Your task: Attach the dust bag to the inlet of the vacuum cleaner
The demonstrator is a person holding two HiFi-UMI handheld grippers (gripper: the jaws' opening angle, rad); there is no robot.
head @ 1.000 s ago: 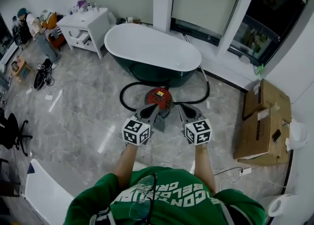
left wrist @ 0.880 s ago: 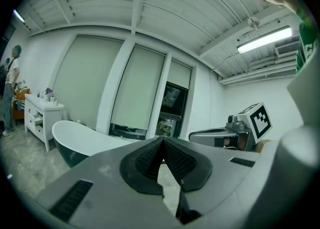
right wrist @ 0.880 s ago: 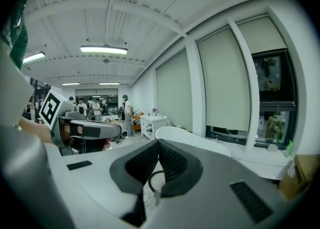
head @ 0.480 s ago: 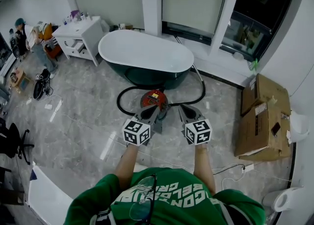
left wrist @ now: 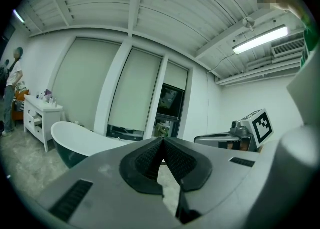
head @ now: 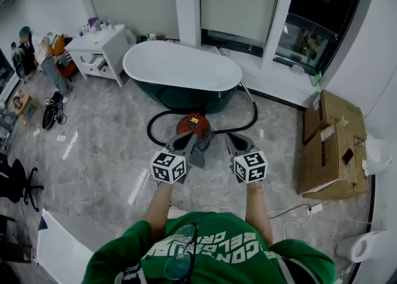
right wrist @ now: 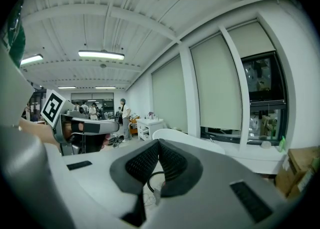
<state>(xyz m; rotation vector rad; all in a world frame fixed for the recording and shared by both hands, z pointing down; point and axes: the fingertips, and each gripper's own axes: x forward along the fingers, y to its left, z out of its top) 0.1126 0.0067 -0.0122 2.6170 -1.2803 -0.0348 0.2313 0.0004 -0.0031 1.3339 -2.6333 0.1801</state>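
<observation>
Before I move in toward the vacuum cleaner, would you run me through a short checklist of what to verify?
1. Left claw empty: ok, jaws together on nothing.
2. Right claw empty: ok, jaws together on nothing.
3. Vacuum cleaner located: ok, on the floor in front of the bathtub, ahead of both claws.
4. Dust bag found: not ok, none shows in any view.
5. Inlet exposed: cannot tell, too small from here.
6. Floor path free: not ok, the black hose loops beside the vacuum cleaner.
</observation>
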